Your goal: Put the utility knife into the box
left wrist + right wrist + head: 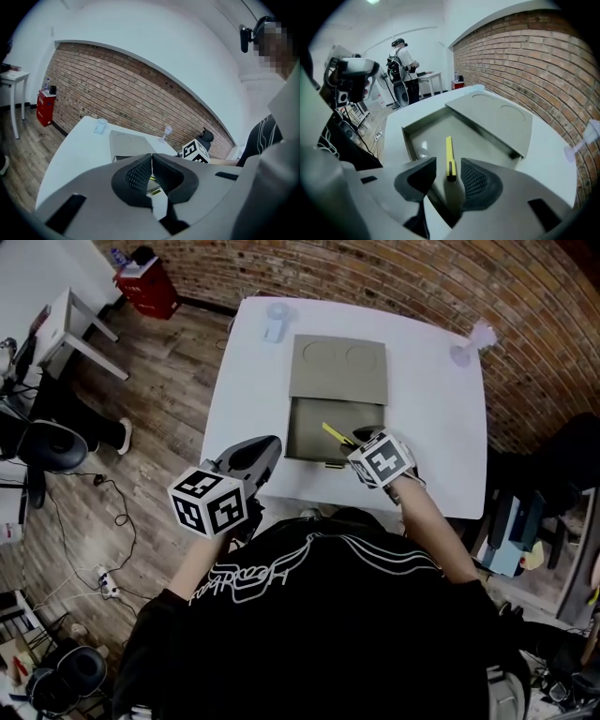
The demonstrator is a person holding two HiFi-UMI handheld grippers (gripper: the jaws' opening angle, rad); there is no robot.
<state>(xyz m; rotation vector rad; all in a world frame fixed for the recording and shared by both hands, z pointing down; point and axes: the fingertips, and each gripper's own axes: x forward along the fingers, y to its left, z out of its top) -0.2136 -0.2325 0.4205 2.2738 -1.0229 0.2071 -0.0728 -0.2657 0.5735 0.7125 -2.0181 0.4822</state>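
Now our right gripper (448, 165) hovers at the near edge of the open box (422, 136), its fingers spread apart and pressing on nothing. The yellow utility knife (449, 150) lies inside the box, its near end between those fingers and its far end toward the opened lid (492, 117). Our left gripper (152, 158) hangs near the worktop's (70, 159) front-left corner, well apart from the box, fingers clenched together on nothing.

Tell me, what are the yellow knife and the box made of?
The utility knife looks like plastic: it is bright yellow and smooth. The box seems to be moulded plastic too: it is grey-green, its floor shines, and round shapes are pressed into the lid.
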